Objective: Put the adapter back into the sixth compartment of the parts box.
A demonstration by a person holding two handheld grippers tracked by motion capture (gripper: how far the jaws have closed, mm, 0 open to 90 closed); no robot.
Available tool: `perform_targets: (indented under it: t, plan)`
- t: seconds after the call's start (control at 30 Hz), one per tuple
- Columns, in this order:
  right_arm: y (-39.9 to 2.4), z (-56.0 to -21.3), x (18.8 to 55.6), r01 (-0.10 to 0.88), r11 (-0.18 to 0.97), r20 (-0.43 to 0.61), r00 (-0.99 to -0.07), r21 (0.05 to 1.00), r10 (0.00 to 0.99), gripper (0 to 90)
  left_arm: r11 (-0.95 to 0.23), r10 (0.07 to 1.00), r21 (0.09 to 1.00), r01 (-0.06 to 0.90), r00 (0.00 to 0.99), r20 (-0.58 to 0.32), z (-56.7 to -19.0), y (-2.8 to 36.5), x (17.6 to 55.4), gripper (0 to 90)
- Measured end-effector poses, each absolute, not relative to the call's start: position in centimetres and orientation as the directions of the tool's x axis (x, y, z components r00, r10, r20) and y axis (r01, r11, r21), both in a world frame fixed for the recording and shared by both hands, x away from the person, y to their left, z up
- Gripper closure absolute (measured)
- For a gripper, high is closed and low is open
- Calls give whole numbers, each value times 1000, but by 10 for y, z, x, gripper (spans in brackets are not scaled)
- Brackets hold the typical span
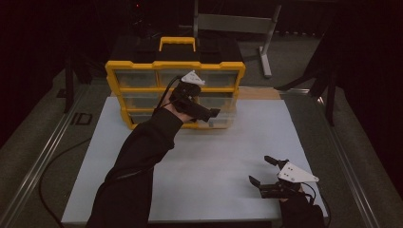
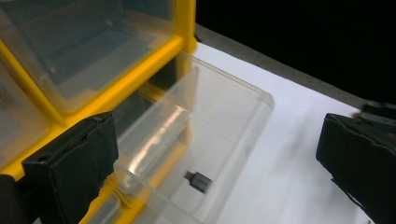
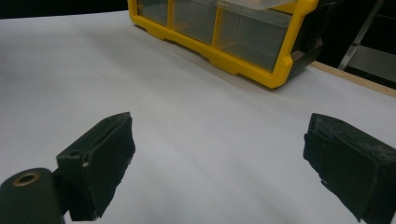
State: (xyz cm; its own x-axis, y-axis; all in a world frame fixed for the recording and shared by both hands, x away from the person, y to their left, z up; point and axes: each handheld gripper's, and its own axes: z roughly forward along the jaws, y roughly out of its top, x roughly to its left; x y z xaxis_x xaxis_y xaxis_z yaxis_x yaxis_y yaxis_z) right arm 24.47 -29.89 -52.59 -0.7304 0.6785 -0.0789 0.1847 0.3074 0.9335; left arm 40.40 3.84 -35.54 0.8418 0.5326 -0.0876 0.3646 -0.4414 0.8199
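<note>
The left claw (image 1: 215, 113) is held spread at a pulled-out clear drawer (image 2: 205, 135) of the yellow organizer (image 1: 175, 92), probably to reach the small dark part (image 2: 198, 181) inside; the right claw (image 1: 262, 172) is rested spread near the surface's (image 1: 214, 156) near right corner.

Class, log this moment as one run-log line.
left gripper: open, at pulled-out clear drawer | drawer: small dark part | right gripper: open, over table

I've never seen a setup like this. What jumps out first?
The yellow organizer with clear drawers stands at the far edge of the white table. The left gripper is up at it, open, over a pulled-out drawer holding a small dark part. The right gripper waits open near the table's front right.
</note>
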Motion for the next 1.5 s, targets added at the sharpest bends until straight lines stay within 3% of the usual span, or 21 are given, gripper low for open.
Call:
perform_targets:
  t: [0.73,1.5]
  plan:
    - [-298,-526,244,188,314,-82,-729,931,680,86,-446,471,836,320,878,-85,-379,75,376,0]
    - [-296,-526,245,195,318,-80,-728,928,681,86,-463,499,839,286,866,-20,-422,106,330,0]
